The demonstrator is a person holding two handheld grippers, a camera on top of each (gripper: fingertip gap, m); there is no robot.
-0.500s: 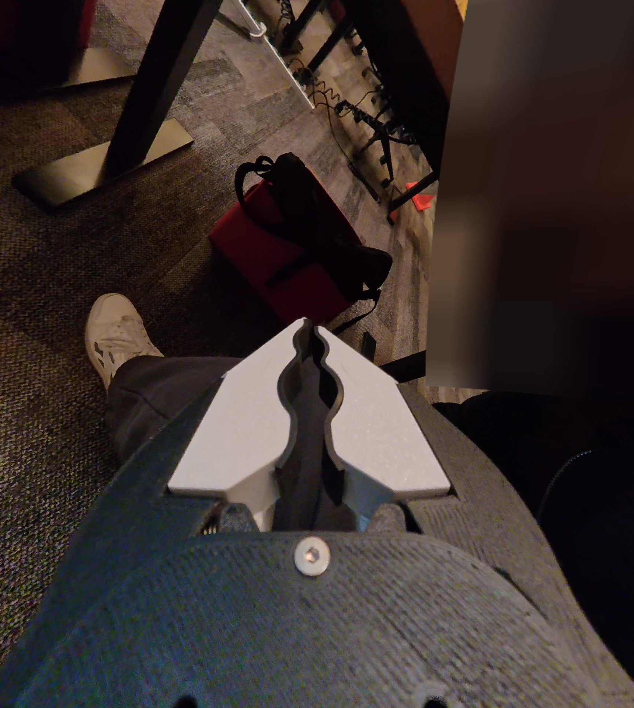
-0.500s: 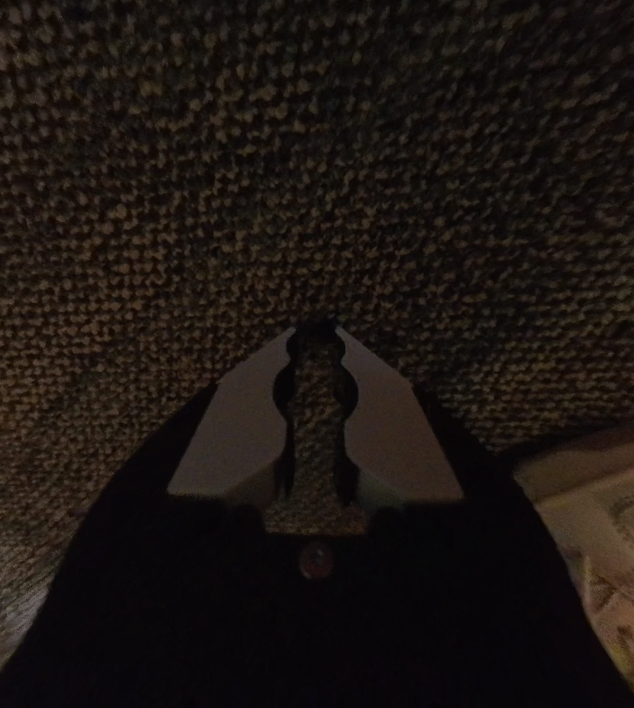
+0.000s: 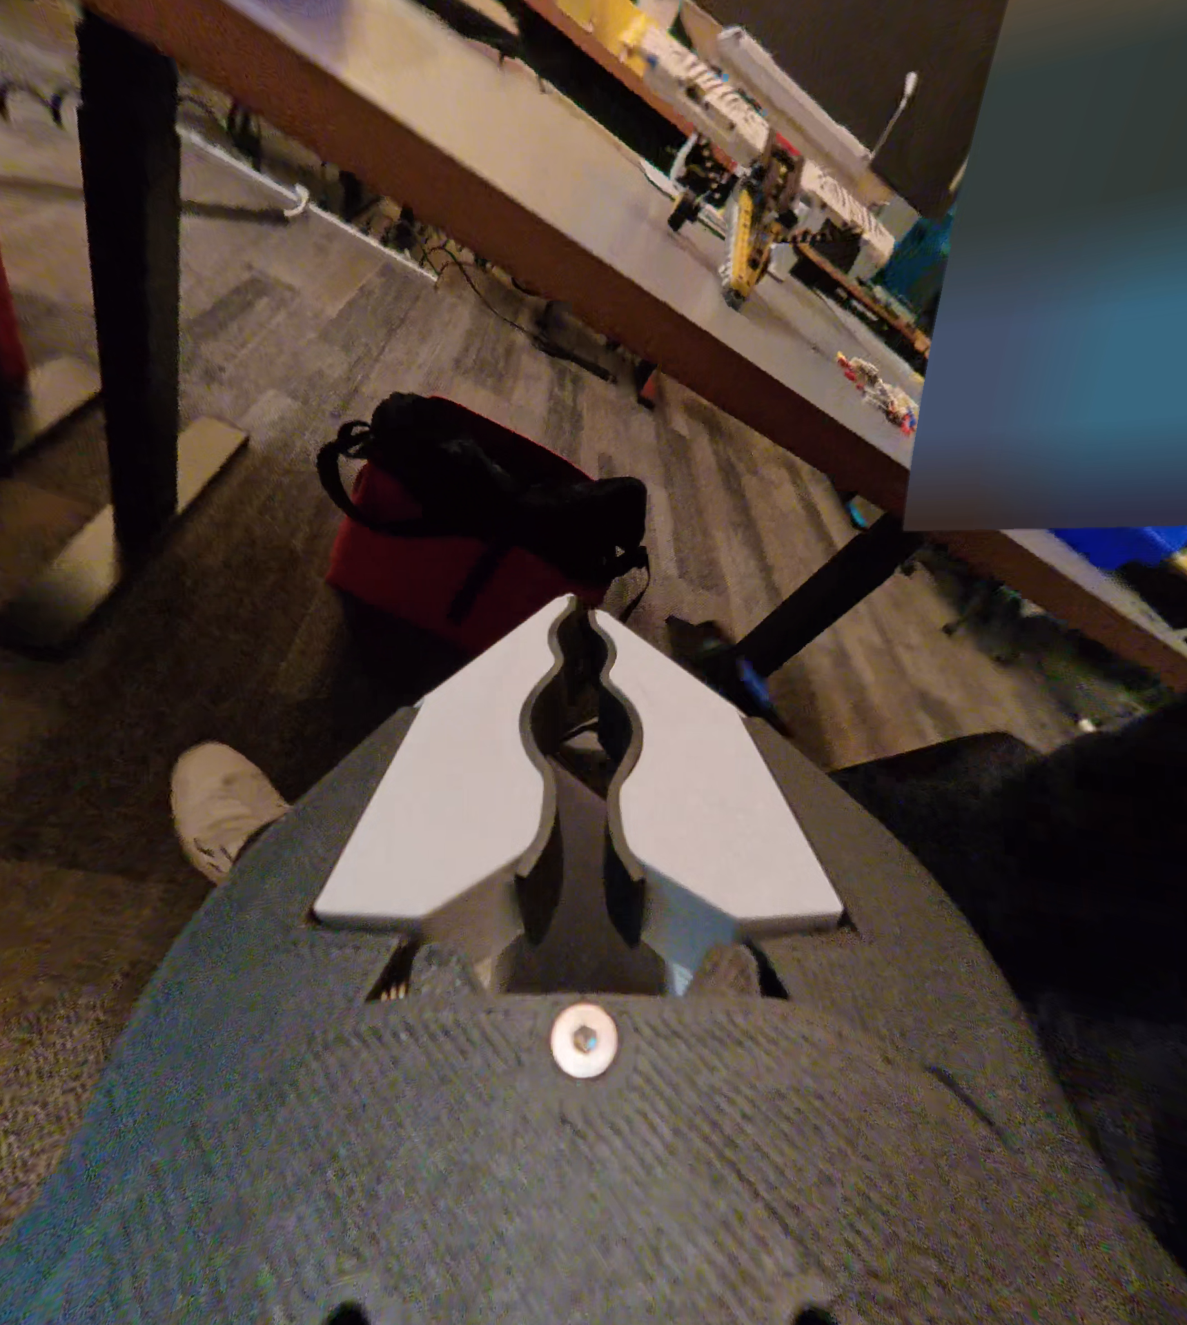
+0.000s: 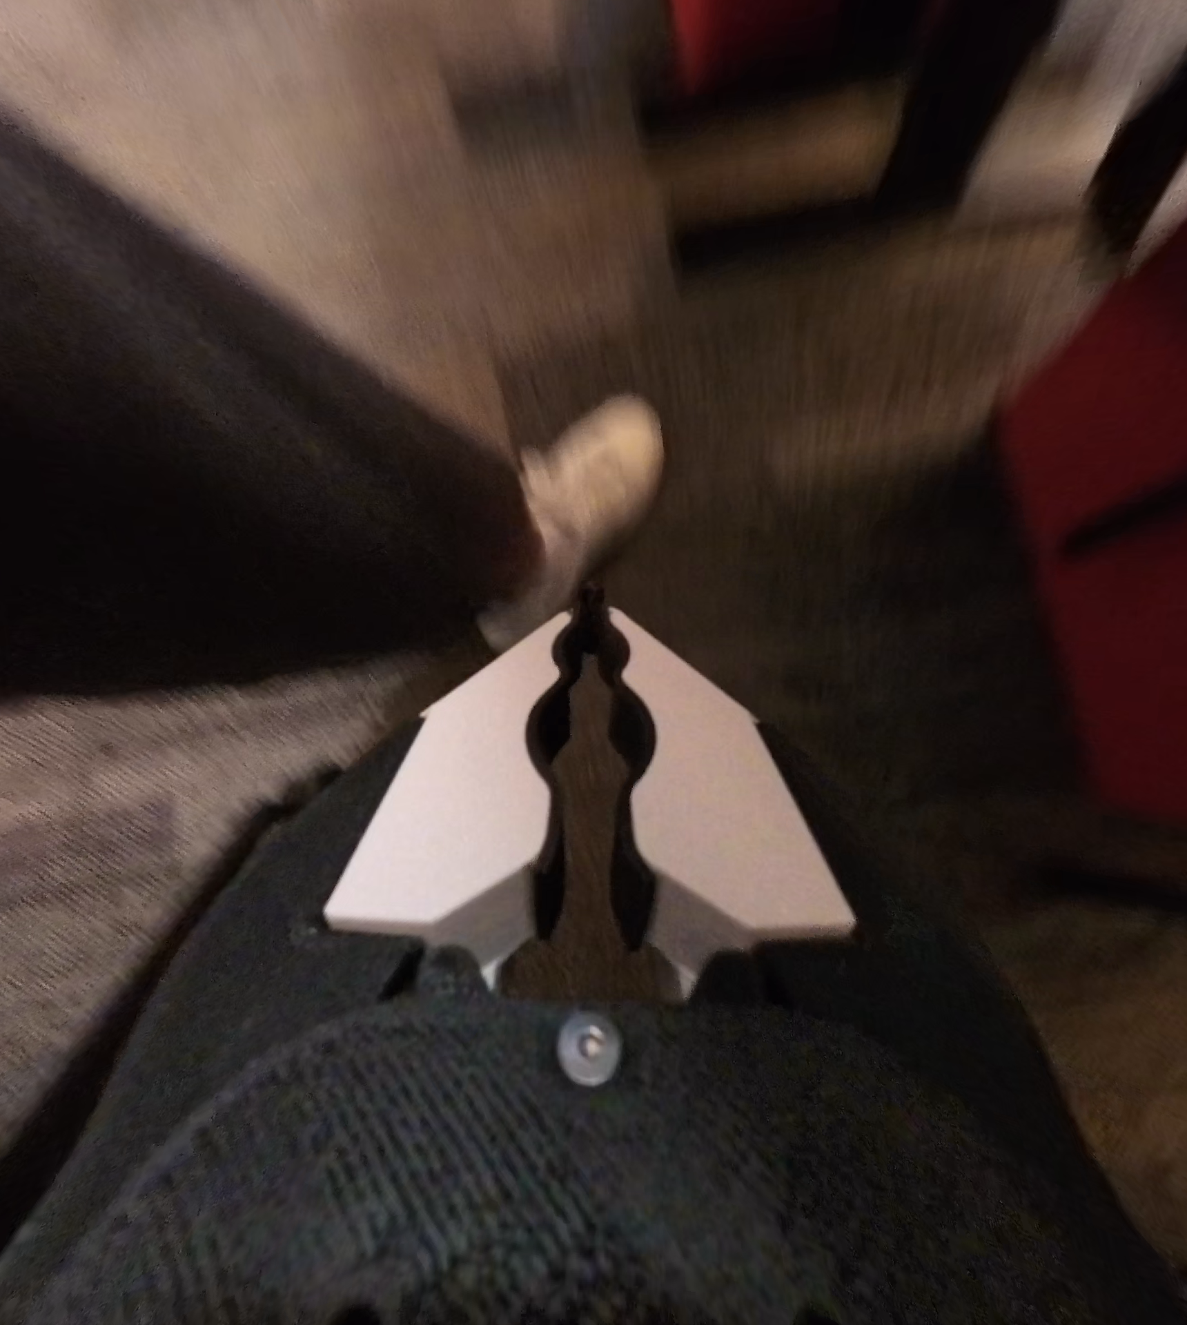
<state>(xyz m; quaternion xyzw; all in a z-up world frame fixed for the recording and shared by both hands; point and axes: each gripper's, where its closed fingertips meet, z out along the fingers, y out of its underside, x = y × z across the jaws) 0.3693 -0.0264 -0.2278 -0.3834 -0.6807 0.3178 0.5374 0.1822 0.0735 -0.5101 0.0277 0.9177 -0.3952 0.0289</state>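
Above the carpet (image 3: 38,1004), I hold both grippers pressed together and bare, left gripper (image 3: 582,609) facing a red bag (image 3: 447,566), right gripper (image 4: 594,606) near a pale shoe (image 4: 590,466).

My left hand-held gripper (image 3: 582,609) has pale grey fingers (image 3: 461,774) with wavy inner edges, set in a dark textured housing with a silver hex screw (image 3: 583,1039) at lower centre. I wear dark trousers (image 3: 1006,803) and a white shoe (image 3: 218,803).
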